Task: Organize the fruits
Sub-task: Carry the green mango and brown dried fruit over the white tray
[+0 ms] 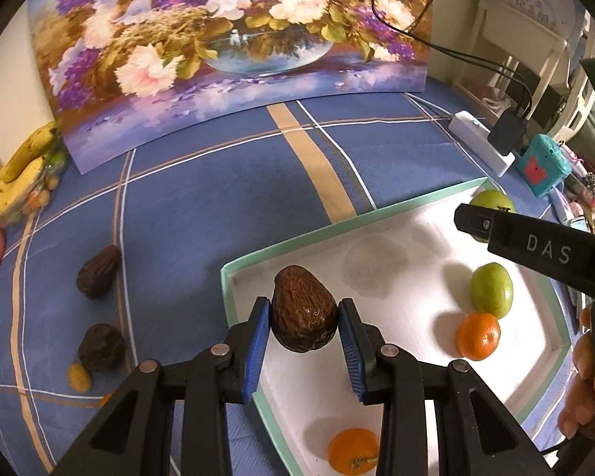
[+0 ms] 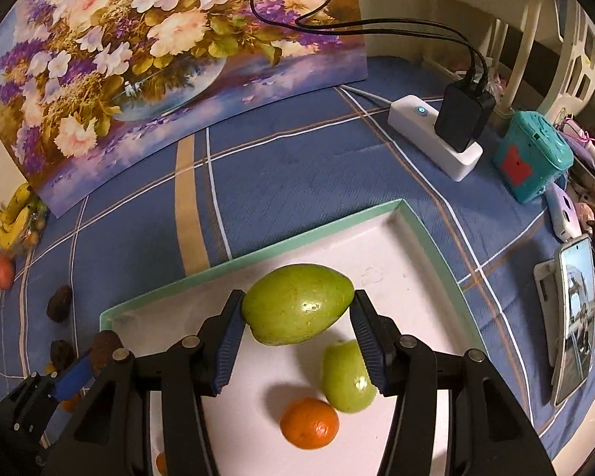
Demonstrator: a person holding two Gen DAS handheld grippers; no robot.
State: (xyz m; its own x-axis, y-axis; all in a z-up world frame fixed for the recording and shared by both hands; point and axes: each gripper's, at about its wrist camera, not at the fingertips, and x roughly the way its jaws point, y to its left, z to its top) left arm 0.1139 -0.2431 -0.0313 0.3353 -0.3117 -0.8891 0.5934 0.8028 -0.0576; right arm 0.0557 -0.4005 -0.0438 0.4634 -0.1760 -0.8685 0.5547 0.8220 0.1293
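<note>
The left gripper (image 1: pixel 304 319) is clamped on a wrinkled brown fruit (image 1: pixel 303 311) above the near-left corner of the white tray (image 1: pixel 258 258). The right gripper (image 2: pixel 297 309) grasps a large green fruit (image 2: pixel 297 303) over the same tray (a smaller green fruit (image 2: pixel 347 379) and an orange (image 2: pixel 309 422) lie inside it).

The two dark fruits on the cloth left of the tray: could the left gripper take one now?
Probably not yet: the left gripper is shut on a brown fruit above the tray. The way to the dark fruits looks free.
</note>
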